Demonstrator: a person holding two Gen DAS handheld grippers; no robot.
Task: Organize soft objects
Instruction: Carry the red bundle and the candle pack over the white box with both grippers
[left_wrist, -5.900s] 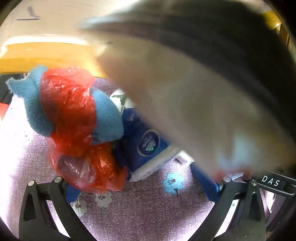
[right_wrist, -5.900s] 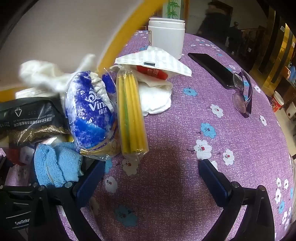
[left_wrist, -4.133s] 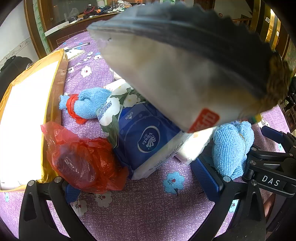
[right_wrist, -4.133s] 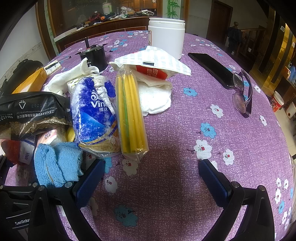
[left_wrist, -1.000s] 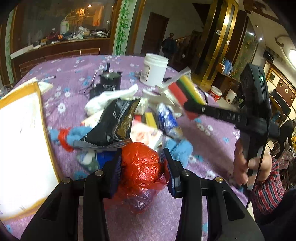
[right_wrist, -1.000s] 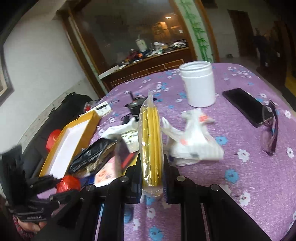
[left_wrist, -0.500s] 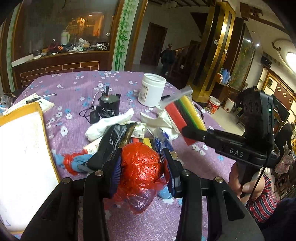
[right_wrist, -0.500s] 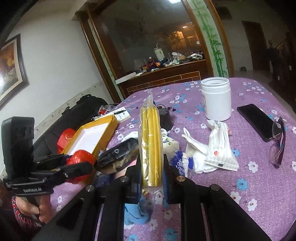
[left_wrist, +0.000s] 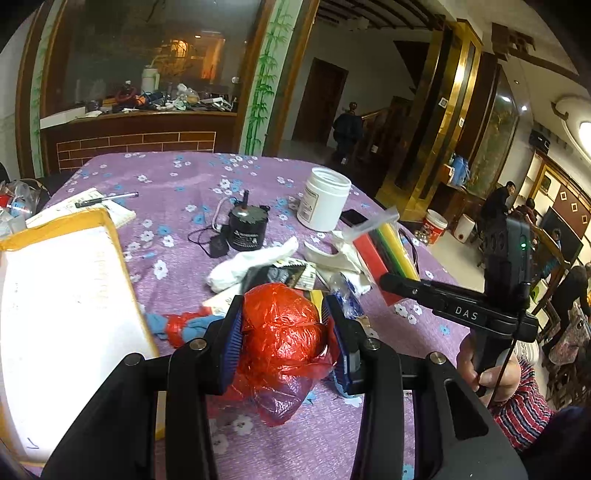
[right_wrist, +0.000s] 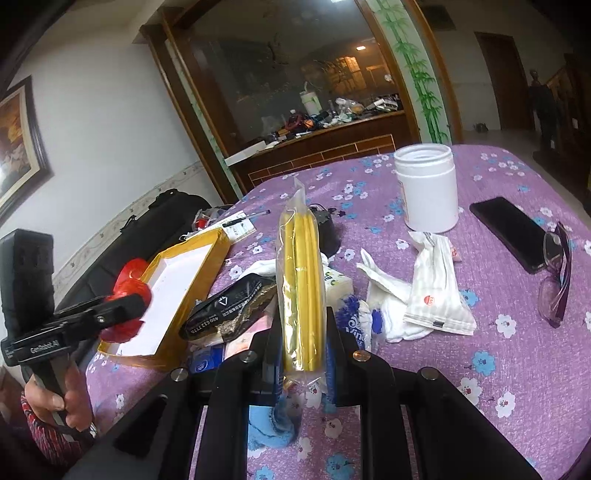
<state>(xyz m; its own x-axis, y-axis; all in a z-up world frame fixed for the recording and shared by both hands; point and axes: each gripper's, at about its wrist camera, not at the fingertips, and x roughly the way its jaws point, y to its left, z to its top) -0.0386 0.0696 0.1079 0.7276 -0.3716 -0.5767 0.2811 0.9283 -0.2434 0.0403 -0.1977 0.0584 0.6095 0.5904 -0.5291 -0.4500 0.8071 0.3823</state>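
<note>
Purple flowered cloth covers the table (right_wrist: 424, 369), with a dark glass-fronted cabinet behind it at the upper centre of both wrist views. At the lower centre of the left wrist view, the left gripper (left_wrist: 282, 334) is clamped on a crumpled red plastic bag (left_wrist: 282, 332), held above the cloth just right of the yellow-rimmed box (left_wrist: 110, 229) at the left edge. At the centre of the right wrist view, the right gripper (right_wrist: 301, 343) pinches an upright clear packet of yellow cloths (right_wrist: 299, 280), with a black pouch (right_wrist: 229, 306), white cloths (right_wrist: 424, 295) and a white jar (right_wrist: 428, 188) lying beyond it.
</note>
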